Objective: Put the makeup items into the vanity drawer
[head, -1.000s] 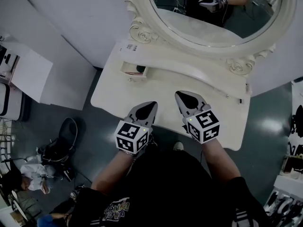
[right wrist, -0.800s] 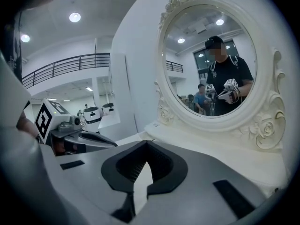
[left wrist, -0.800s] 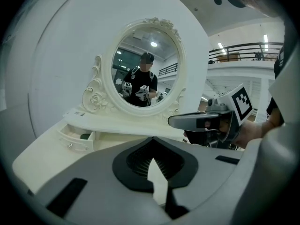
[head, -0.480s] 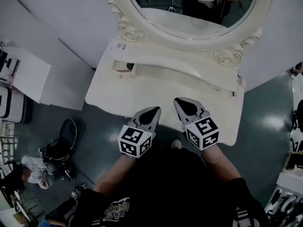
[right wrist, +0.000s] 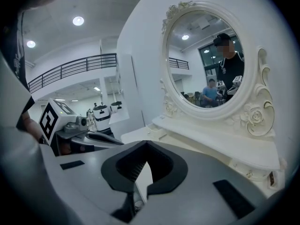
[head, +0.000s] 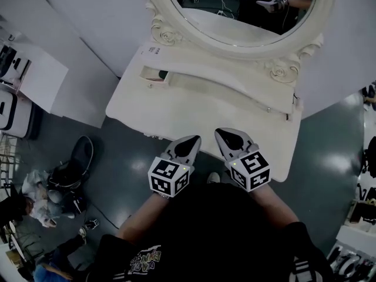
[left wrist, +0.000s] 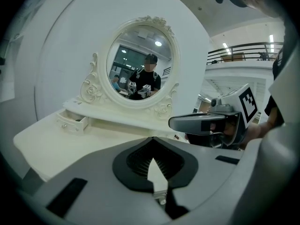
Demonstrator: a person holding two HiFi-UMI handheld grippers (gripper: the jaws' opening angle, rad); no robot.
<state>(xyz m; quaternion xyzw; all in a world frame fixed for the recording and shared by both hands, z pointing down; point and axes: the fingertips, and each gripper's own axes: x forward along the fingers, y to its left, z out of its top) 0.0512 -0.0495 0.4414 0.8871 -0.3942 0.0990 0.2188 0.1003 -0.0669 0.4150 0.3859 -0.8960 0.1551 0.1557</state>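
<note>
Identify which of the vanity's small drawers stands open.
The left-end drawer: it is pulled out with its dark inside showing, while the right-end drawer sits flush and shut.

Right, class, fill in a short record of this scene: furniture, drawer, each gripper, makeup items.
furniture: white vanity table with oval mirror
drawer: small, back left of the top, pulled open; contents too dark to tell
left gripper: shut, empty, over the table's front edge
right gripper: shut, empty, beside the left one
makeup items: none visible

White wall (head: 88, 16), glossy grey-green floor (head: 329, 157)
</note>
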